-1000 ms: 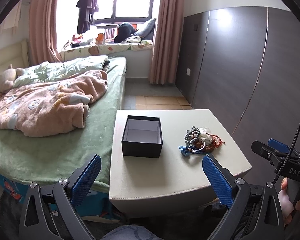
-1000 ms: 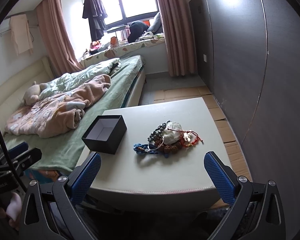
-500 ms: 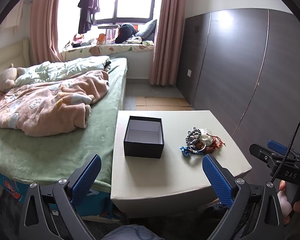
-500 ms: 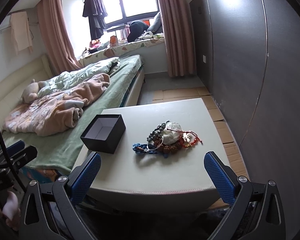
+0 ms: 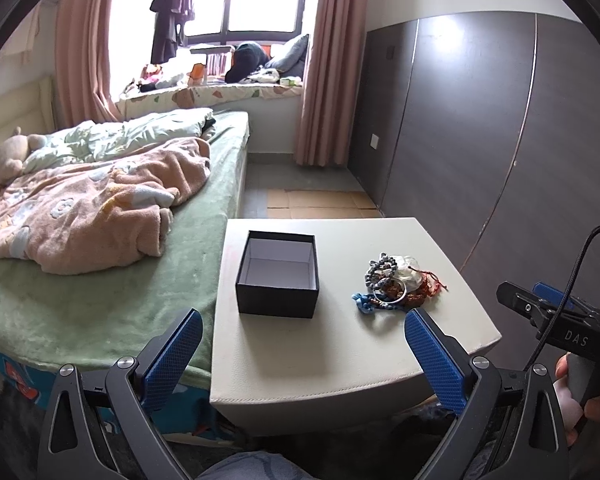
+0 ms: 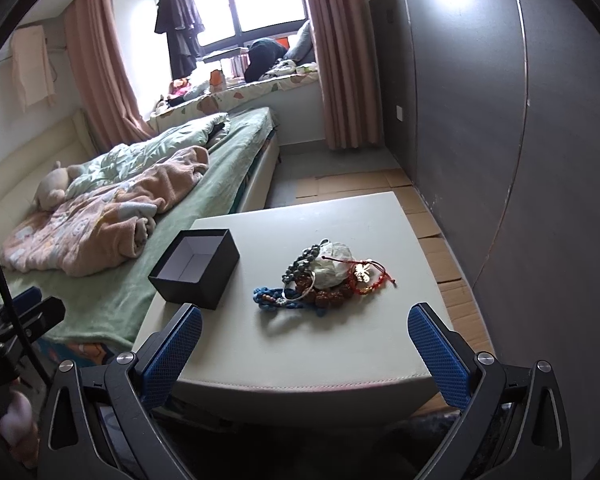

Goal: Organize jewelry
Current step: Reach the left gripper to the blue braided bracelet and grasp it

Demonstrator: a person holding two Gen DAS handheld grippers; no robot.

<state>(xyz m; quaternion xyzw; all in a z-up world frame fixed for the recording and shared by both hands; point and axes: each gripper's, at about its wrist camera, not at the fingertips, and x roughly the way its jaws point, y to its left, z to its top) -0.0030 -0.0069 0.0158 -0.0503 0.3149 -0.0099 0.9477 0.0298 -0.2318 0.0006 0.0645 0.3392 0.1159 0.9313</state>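
I see the open box [image 5: 277,276] on the table [image 5: 320,360], left side, jewelry pile [image 5: 396,286] to its right, apart. Bed [image 5: 100,280] left of table, wardrobe [image 5: 500,140] right.

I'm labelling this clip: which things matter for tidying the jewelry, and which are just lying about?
For the job: jewelry pile, open black box, white table.
Just lying about: pink blanket, plush toy, hanging dark clothes.

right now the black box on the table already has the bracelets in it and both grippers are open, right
Not quite. The black box is empty; the left wrist view shows its bare pale inside. The bracelets lie in a pile on the table beside it. The left gripper and right gripper are open.
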